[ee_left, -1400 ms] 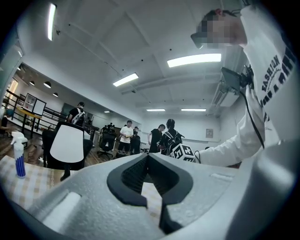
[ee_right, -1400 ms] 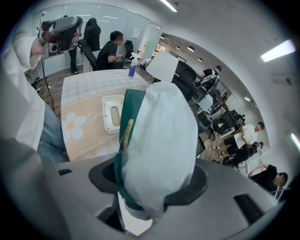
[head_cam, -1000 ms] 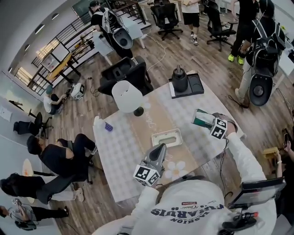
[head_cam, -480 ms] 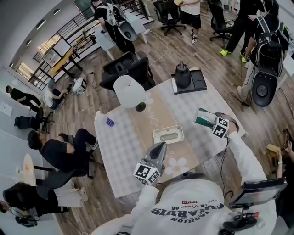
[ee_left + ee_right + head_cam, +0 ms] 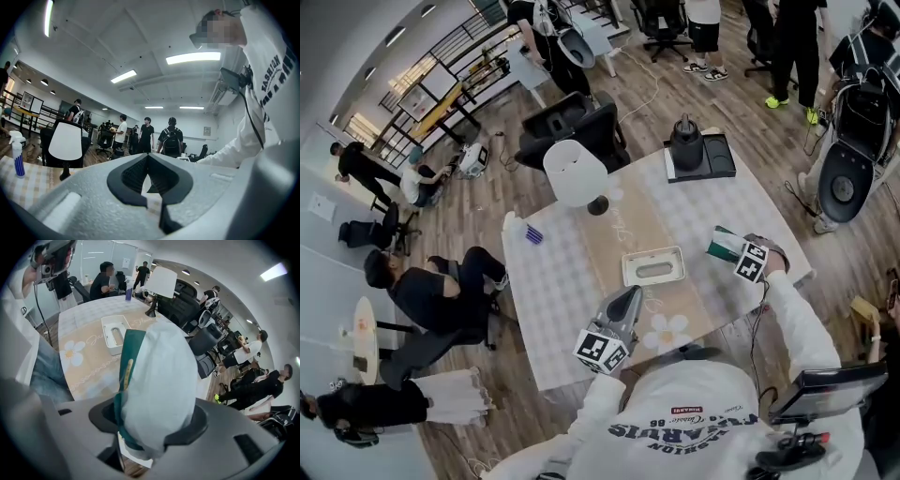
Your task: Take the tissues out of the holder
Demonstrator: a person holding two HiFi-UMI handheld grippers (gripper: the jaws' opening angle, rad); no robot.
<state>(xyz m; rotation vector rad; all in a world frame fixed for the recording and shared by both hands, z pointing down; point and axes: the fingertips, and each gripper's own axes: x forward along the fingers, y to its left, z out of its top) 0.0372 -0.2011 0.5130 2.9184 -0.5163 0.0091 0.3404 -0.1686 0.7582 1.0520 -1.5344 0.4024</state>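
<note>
The white tissue holder (image 5: 628, 267) lies open-topped in the middle of the table, on the beige runner; it also shows in the right gripper view (image 5: 107, 341). My right gripper (image 5: 729, 251) hangs over the table's right side, right of the holder, shut on a green and white tissue pack (image 5: 720, 246). That pack (image 5: 159, 376) fills the space between its jaws. My left gripper (image 5: 632, 296) sits just in front of the holder and points at it. Its jaws meet at the tips (image 5: 147, 157) with nothing between them.
A white-shaded lamp (image 5: 577, 173) stands behind the holder. A black kettle (image 5: 686, 145) on a black tray (image 5: 720, 159) sits at the far right corner, a spray bottle (image 5: 509, 225) at the far left. The table's right edge (image 5: 802, 267) is close to my right gripper. People and office chairs surround the table.
My right gripper has sunk a little toward the table with the tissue pack in it. The left gripper has stayed in place. The head view has shifted slightly.
</note>
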